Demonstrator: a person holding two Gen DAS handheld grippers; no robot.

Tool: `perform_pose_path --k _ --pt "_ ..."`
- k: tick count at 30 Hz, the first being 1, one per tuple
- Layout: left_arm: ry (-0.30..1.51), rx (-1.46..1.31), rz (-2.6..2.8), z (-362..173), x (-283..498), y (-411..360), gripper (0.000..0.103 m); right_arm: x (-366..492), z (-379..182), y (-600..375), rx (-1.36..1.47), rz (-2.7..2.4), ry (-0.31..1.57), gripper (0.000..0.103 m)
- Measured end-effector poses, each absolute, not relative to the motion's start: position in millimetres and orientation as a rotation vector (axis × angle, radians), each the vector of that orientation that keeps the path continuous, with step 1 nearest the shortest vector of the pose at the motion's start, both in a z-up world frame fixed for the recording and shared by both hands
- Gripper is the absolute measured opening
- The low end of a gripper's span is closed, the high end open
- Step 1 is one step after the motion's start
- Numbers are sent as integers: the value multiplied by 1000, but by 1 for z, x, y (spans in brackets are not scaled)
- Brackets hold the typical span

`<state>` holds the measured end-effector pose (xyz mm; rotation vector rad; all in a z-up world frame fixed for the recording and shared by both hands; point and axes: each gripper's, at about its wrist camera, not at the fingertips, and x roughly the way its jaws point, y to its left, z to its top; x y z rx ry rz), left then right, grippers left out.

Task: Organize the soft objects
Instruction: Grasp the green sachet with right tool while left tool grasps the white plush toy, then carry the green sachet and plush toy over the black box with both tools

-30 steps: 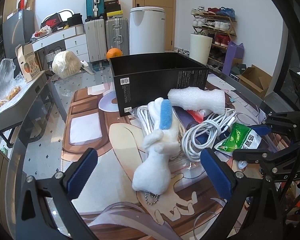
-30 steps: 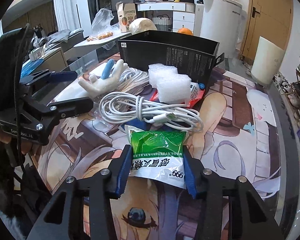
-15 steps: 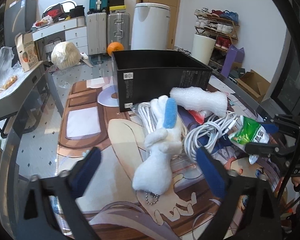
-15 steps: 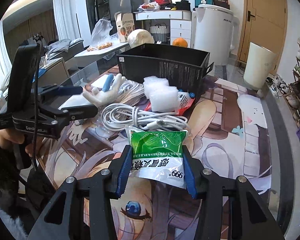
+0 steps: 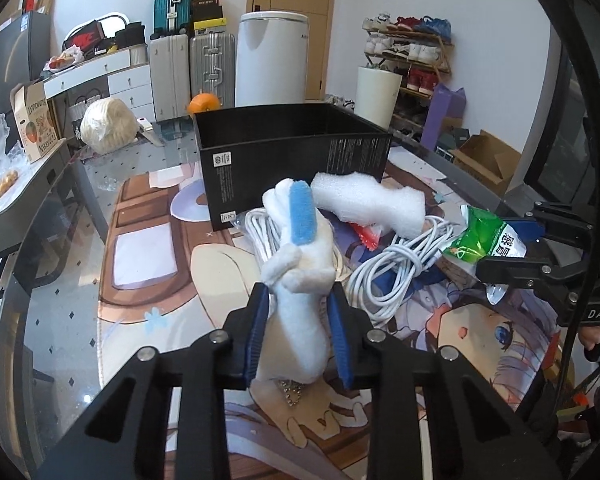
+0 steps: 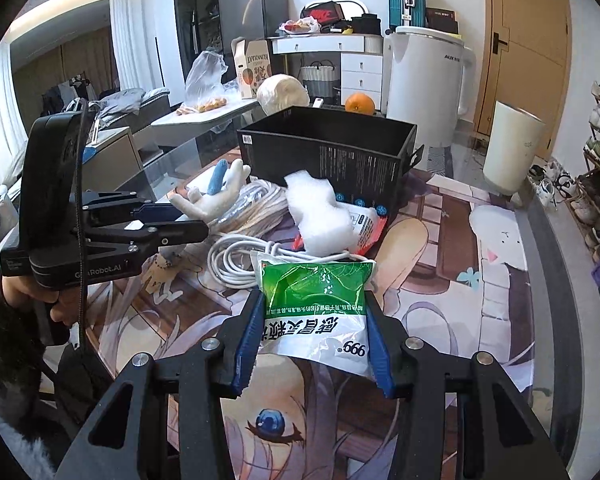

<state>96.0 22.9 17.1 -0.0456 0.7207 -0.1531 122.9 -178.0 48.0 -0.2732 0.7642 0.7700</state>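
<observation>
My left gripper (image 5: 299, 336) is shut on a white plush toy with a blue ear (image 5: 298, 280), gripping its body; the toy also shows in the right wrist view (image 6: 216, 198). My right gripper (image 6: 314, 340) is shut on a green and white packet (image 6: 316, 304) and holds it above the mat; the packet also shows at the right of the left wrist view (image 5: 486, 238). An open black box (image 5: 292, 160) stands behind the pile. A white foam piece (image 5: 370, 202) and coiled white cables (image 5: 392, 268) lie in front of the box.
A printed mat (image 5: 140, 248) covers the glass table. An orange (image 6: 359, 103) and a wrapped round bundle (image 5: 107, 124) sit behind the box. A red and white packet (image 6: 366, 224) lies under the foam. A white bin (image 6: 512, 146) stands off the table at the right.
My left gripper has moved forward and closed its jaws on the plush toy, which was lying free before. My right gripper has risen a little with the packet.
</observation>
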Motion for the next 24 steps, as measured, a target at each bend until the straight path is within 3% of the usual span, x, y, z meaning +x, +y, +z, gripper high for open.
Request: perform_pose_path --k 24 --pt "595 -48 -89 56 83 32 28 135 82 -173 -226 769 652 47"
